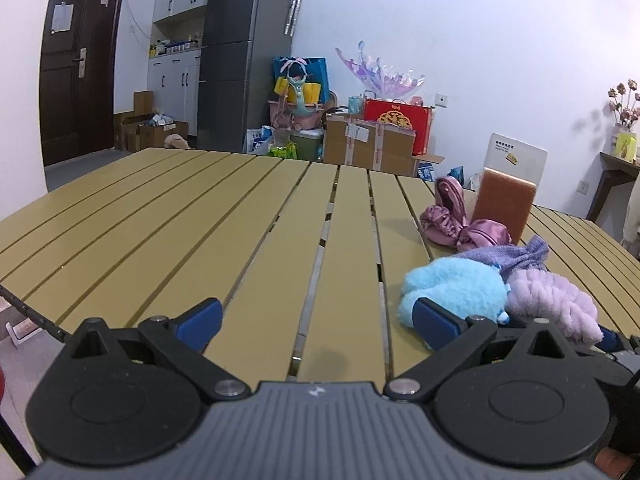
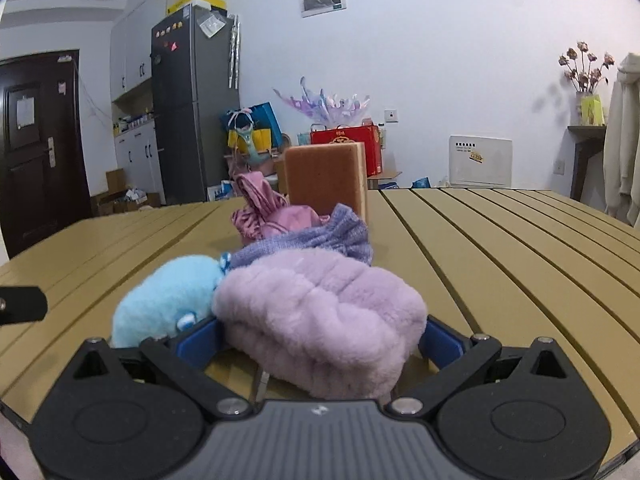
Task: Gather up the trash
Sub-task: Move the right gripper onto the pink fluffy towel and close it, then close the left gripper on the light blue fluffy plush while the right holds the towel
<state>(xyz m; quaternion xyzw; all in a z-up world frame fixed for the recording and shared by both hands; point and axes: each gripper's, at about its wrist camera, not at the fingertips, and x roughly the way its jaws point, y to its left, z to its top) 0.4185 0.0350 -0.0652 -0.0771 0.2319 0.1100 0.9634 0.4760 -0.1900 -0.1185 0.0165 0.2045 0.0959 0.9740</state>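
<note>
A lilac fluffy bundle (image 2: 320, 316) lies on the yellow slatted table (image 2: 500, 248), between the blue fingertips (image 2: 200, 338) of my right gripper (image 2: 320, 340), which is open and straddles it. A light-blue fluffy piece (image 2: 168, 308) touches its left side. Behind them lie a lavender knit cloth (image 2: 312, 240), a pink satin cloth (image 2: 268, 212) and an upright orange-brown sponge block (image 2: 326, 178). My left gripper (image 1: 318, 322) is open over bare slats, and its right finger sits just in front of the light-blue piece (image 1: 452, 288). The lilac bundle (image 1: 552, 304) lies beside that piece.
The table's near-left edge (image 1: 24, 304) drops to the floor. Beyond the far edge stand cardboard boxes (image 1: 368, 144), a red box (image 1: 400, 120), a grey fridge (image 1: 244, 60) and a dark door (image 1: 76, 64). Wide bare slats (image 1: 180, 220) lie left of the pile.
</note>
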